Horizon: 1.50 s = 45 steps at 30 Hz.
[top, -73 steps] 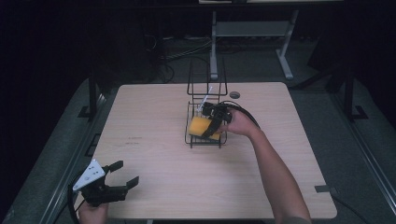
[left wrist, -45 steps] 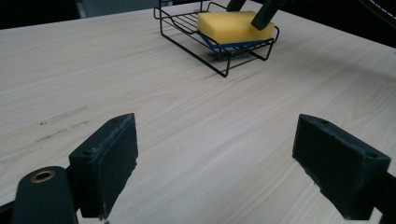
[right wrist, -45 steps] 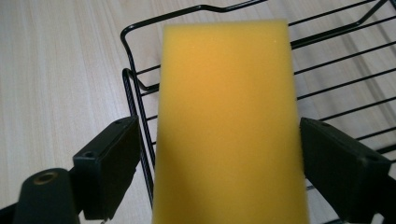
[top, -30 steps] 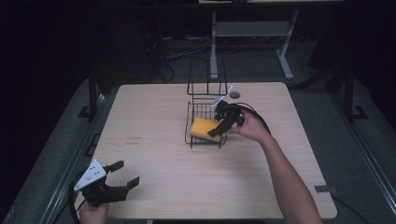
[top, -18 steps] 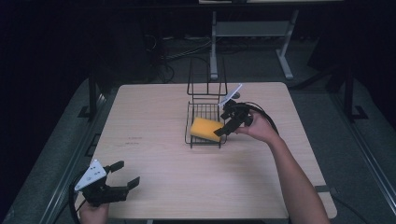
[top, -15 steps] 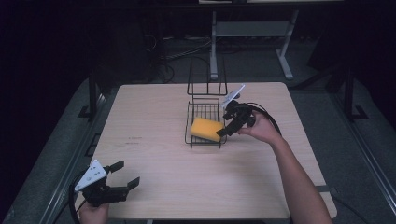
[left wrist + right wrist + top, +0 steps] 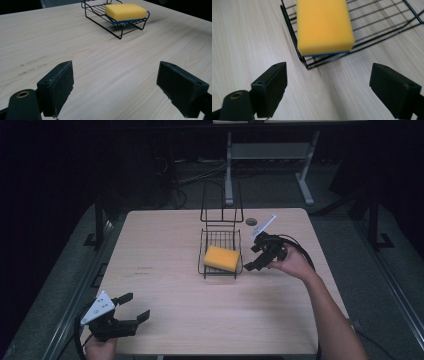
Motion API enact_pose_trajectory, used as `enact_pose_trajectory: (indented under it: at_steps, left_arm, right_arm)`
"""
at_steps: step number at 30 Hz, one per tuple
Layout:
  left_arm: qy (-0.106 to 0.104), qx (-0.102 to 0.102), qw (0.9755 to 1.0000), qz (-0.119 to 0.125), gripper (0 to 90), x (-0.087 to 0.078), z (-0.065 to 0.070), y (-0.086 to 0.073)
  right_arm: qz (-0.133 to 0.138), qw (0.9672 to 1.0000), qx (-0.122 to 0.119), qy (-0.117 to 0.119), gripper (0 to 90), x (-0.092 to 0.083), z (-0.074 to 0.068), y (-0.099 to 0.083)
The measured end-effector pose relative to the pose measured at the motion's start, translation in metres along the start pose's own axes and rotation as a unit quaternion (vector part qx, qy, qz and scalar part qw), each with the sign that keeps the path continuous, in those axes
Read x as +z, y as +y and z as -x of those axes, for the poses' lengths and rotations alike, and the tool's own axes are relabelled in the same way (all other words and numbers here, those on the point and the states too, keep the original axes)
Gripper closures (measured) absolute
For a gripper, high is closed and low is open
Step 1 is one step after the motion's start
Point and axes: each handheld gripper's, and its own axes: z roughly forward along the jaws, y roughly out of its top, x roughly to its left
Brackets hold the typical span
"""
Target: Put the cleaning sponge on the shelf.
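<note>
The yellow sponge lies flat in the black wire basket, which stands near the middle of the wooden table. In the right gripper view the sponge shows a blue underside and rests against the basket's near corner, its end level with the rim.

The right gripper sits just beside the basket's right edge, jaws spread wide and holding nothing. It points toward the sponge without touching it. The left gripper rests at the near-left corner of the table, well apart from the basket. Its jaws also stand apart and hold nothing; the left gripper view shows bare tabletop between them.

Judged step: the sponge is seated in the basket and the right gripper stands free of it, so the placing appears complete.

Next move, judged:
1. Draw the right gripper clear of the basket wall, keeping the jaws apart so neither pad catches the wire.
2. If the sponge must sit more centrally, nudge it from its short end; the foam will likely compress rather than slide.
</note>
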Motion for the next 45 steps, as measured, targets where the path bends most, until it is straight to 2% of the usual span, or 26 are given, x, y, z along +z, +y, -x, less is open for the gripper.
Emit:
enact_pose_trajectory:
  at_steps: [8, 45]
  left_arm:
    - [0.0, 0.002, 1.0, -0.001, 13.4, 0.0, 0.0, 0.0]
    - [0.002, 0.002, 1.0, -0.002, 13.4, 0.0, 0.001, 0.0]
  right_arm:
    - [-0.005, 0.9999, 0.011, -0.005, 14.5, -0.01, 0.0, -0.016]
    - [-0.031, 0.9987, 0.04, -0.004, 15.6, -0.013, -0.005, -0.072]
